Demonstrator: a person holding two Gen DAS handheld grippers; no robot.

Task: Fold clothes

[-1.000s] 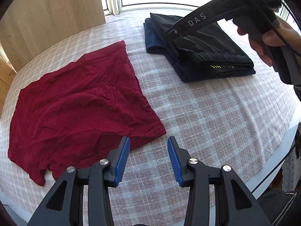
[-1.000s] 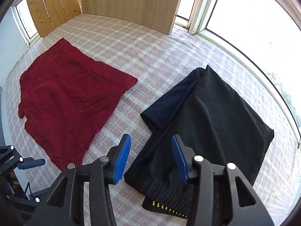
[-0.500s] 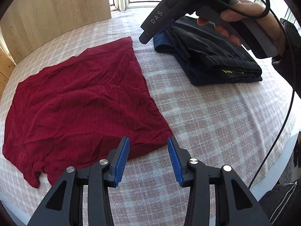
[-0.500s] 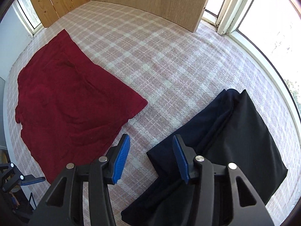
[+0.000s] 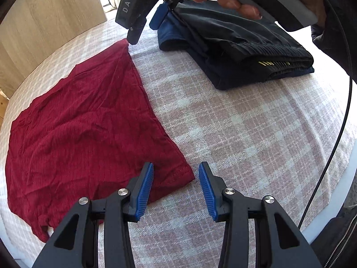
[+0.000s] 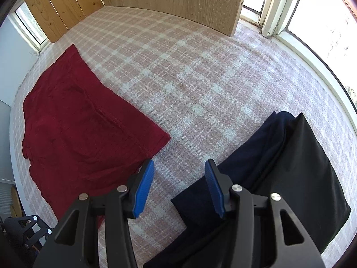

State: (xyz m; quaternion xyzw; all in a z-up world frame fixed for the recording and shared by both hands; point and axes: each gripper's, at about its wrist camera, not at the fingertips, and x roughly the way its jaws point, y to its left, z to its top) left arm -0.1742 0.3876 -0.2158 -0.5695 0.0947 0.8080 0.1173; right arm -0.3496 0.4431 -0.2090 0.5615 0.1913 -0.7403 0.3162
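While nearer red garment (image 5: 89, 129), grippers unclosed

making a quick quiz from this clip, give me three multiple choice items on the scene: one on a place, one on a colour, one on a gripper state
1. The folded dark clothes stack lies where, seen from the left wrist view, relative to the spread garment?
A. on top of it
B. to its right, apart
C. under it

2. What colour is the spread garment?
A. dark red
B. yellow
C. white

3. How is the left gripper?
A. shut on the garment
B. shut, empty
C. open, its fingers straddling the garment's near corner

Answers: 1 B, bare pink checked tablecloth separates them. 2 A, plainly dark red in both views. 3 C, a wide gap shows between the blue pads.
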